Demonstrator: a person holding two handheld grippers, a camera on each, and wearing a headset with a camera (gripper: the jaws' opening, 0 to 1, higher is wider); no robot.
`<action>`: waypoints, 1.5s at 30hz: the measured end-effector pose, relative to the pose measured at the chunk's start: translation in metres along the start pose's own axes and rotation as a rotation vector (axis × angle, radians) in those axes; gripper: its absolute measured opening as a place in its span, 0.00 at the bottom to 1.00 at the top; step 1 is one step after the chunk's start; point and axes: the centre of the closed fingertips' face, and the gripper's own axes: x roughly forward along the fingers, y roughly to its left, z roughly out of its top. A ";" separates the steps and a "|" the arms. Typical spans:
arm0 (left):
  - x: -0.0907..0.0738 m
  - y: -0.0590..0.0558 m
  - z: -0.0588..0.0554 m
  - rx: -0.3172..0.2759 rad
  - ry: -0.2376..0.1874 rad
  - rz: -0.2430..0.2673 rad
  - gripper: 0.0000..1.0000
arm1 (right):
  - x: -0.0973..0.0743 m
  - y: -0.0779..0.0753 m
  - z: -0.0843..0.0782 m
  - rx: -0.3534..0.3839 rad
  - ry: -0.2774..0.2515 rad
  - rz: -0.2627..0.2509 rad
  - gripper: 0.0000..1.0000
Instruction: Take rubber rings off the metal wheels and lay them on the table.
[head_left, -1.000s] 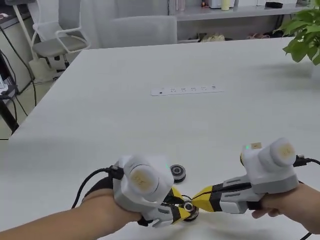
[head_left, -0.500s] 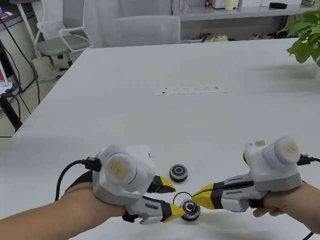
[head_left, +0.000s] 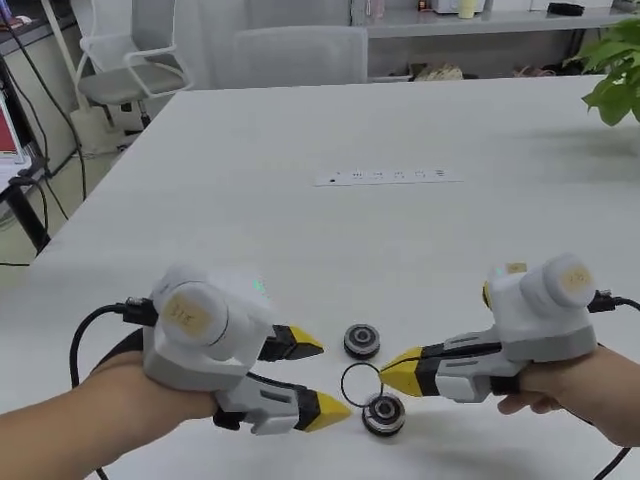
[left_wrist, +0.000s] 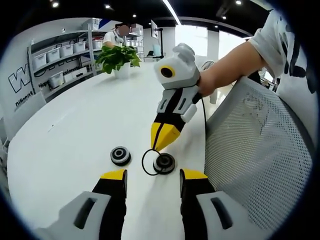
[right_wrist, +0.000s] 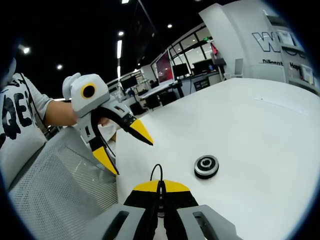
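The thin black rubber ring (head_left: 343, 382) is off its wheel. It is pinched at 1 edge between the yellow tips of the right gripper (head_left: 392, 375), whose jaws are clenched on it. In the right gripper view the loop rises from between the closed tips.

In the head view the ring hangs open just beside the near metal wheel (head_left: 383, 413) and overlaps its upper edge. Whether it touches that wheel or the table cannot be told. The far metal wheel (head_left: 361, 340) lies flat on the white table (head_left: 250, 200) just behind, apart from the ring.

The left gripper (head_left: 322, 377) has its 2 jaws released and spread wide, grasping nothing. Its yellow tips point at the ring and the 2 wheels from the left, near them but not touching.

Farther out, a white power strip (head_left: 388, 177) lies mid-table and a potted plant (head_left: 620, 90) stands at the far right edge. A grey mesh chair (left_wrist: 255, 150) sits by the person.
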 end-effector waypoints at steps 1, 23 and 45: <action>-0.001 0.001 -0.001 -0.002 0.000 0.002 0.40 | 0.001 0.000 0.000 -0.002 0.003 -0.002 0.00; -0.002 0.006 -0.007 -0.015 0.017 0.023 0.42 | 0.014 -0.020 0.000 -0.064 0.028 -0.080 0.09; 0.022 0.000 0.003 0.008 0.030 -0.028 0.38 | -0.009 -0.010 -0.008 -0.071 0.012 -0.054 0.23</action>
